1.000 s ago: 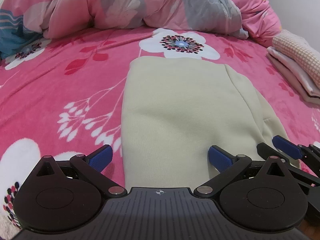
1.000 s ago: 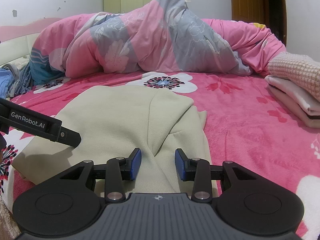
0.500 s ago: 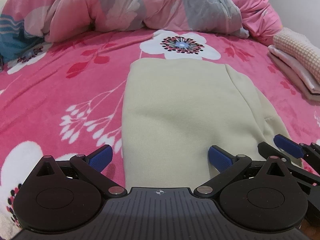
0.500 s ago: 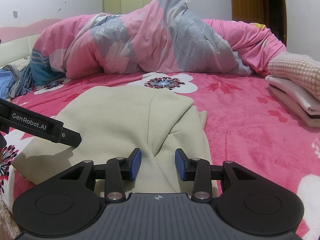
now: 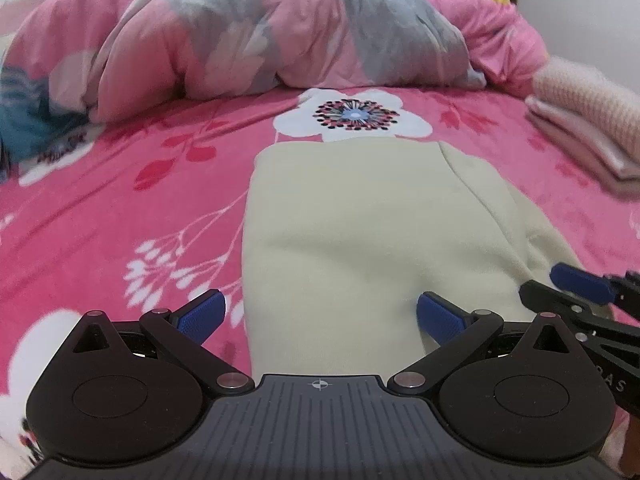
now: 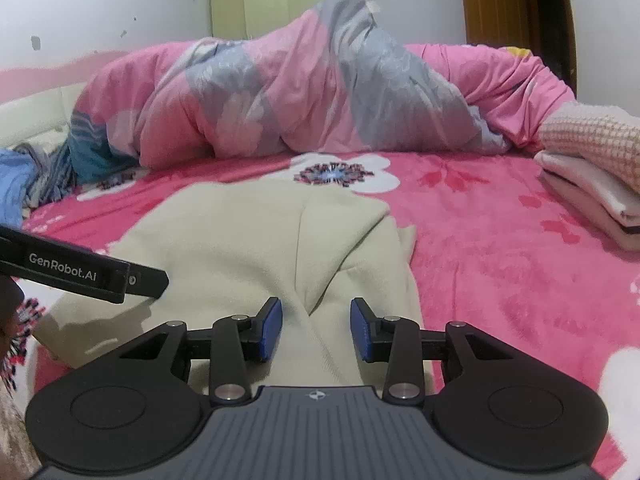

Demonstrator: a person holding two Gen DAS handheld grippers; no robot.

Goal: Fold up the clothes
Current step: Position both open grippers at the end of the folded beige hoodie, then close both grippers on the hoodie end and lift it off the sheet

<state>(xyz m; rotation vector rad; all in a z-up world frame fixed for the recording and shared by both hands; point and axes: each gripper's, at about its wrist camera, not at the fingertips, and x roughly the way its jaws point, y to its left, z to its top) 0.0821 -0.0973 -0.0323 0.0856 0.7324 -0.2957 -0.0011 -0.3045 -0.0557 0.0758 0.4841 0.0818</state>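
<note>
Left wrist view: the left gripper (image 5: pixel 320 314) hangs low over the near edge of a partly folded cream garment (image 5: pixel 360 232), its blue-padded jaws spread wide and closed on nothing, one pad over the pink floral blanket (image 5: pixel 120 208), the other over the cloth. At the right edge, the right gripper (image 5: pixel 568 292) reaches in above the garment's near right corner. Right wrist view: the right gripper's jaws stand partly apart with a diagonal fold of the cream fabric lying between them; the pads are not pressing on it. The left gripper's black finger, lettered "GenRobot.AI", crosses the left side of that view over the cloth. The garment lies flat on the blanket at the near side of the bed, one flap folded across its right side. Farther right, well apart from it, sits a stack of folded clothes (image 6: pixel 592 176). Behind everything, a crumpled pink and grey duvet (image 6: pixel 300 96) is heaped across the bed, with a pale wardrobe (image 6: pixel 272 2) against the far wall.
</note>
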